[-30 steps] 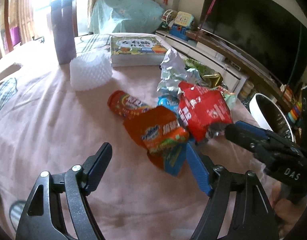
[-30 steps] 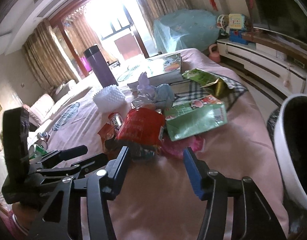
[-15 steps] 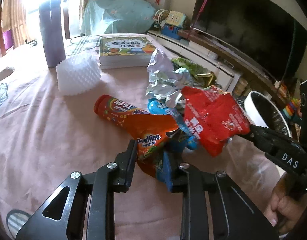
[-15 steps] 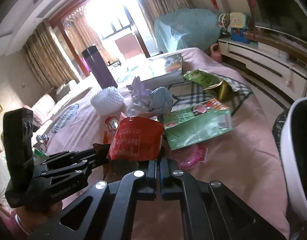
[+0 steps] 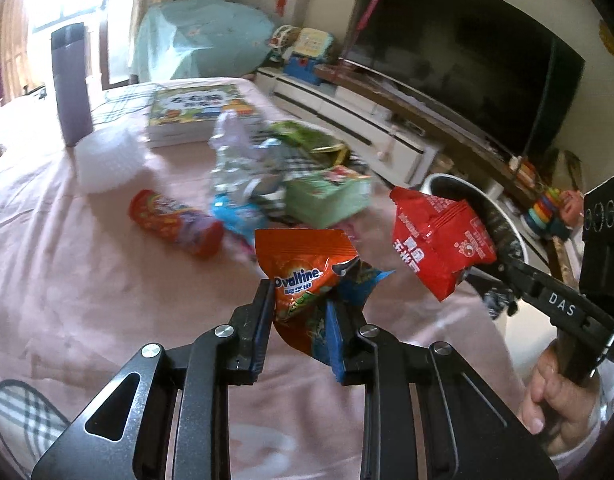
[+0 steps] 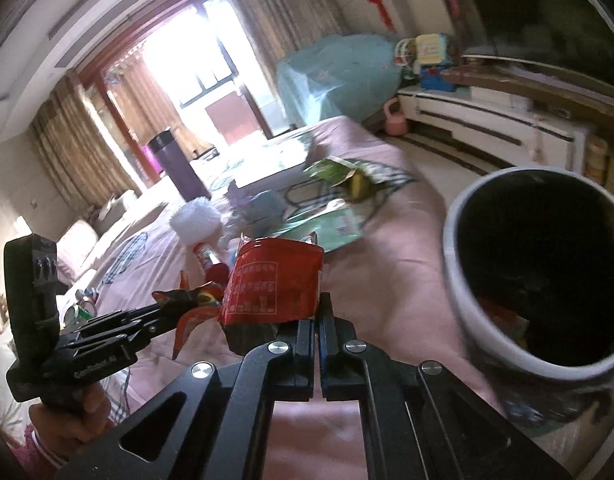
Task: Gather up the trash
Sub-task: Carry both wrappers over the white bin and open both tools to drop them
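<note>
Presently catalogued, item by item:

Left gripper (image 5: 301, 316): jaws clenched on the orange Ovaltine wrapper (image 5: 303, 272). The wrapper's lower half is pinched between the blue pads; its torn upper edge stands above the jaw tips, and it is held clear of the pink cloth (image 5: 87, 280) covering the counter.

Right gripper (image 6: 318, 316): jaws clenched together on the lower edge of the red snack bag (image 6: 273, 280). The bag's body rises above and to the left of the jaw tips. In the left wrist view the same bag (image 5: 439, 236) is seen hanging at the gripper's tip, in front of the bin's rim.

Trash bin (image 6: 467, 320): white-walled, dark inside, seen just to the right of the right gripper's jaws, beside the counter's edge.

Remaining on the cloth, well beyond both pairs of jaws: a red candy tube (image 5: 175, 228) lying on its side, a blue wrapper (image 5: 239, 216), crumpled foil (image 5: 235, 160), a green packet (image 5: 327, 196), a white foam sleeve (image 5: 107, 164), a picture book (image 5: 199, 112) and a purple tumbler (image 5: 71, 84), upright.

A hand (image 5: 559, 400) is seen gripping the right gripper's handle.
</note>
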`<state>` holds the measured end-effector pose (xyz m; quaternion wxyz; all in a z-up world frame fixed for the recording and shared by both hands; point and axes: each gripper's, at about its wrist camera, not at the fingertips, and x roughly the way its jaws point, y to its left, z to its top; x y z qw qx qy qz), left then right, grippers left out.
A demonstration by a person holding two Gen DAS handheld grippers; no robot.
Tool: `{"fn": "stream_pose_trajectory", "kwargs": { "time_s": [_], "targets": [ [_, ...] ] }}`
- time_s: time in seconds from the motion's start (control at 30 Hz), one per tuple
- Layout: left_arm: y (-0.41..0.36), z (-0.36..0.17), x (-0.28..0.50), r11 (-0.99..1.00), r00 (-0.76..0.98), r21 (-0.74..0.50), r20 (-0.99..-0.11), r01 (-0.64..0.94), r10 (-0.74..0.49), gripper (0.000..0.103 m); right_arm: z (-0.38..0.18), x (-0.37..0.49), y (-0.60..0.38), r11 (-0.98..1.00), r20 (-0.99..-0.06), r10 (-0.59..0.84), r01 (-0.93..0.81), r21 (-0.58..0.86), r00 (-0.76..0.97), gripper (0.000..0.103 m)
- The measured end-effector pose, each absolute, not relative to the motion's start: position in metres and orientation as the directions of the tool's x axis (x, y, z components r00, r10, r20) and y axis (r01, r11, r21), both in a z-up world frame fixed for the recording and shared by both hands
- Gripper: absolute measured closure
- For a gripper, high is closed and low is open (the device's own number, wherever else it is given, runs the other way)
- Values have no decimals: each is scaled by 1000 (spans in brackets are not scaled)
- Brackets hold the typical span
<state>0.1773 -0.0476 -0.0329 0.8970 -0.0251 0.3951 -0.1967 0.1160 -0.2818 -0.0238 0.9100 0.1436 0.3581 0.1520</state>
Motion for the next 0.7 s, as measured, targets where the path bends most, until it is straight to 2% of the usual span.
{"fn": "stream_pose_trajectory", "kwargs": {
  "time_s": [0.7],
  "targets": [
    [-143,-15,164,857,565,-168,-687,487,-456,80,-9,80,-388,936,-592,188,40,349,784,102]
  ]
}}
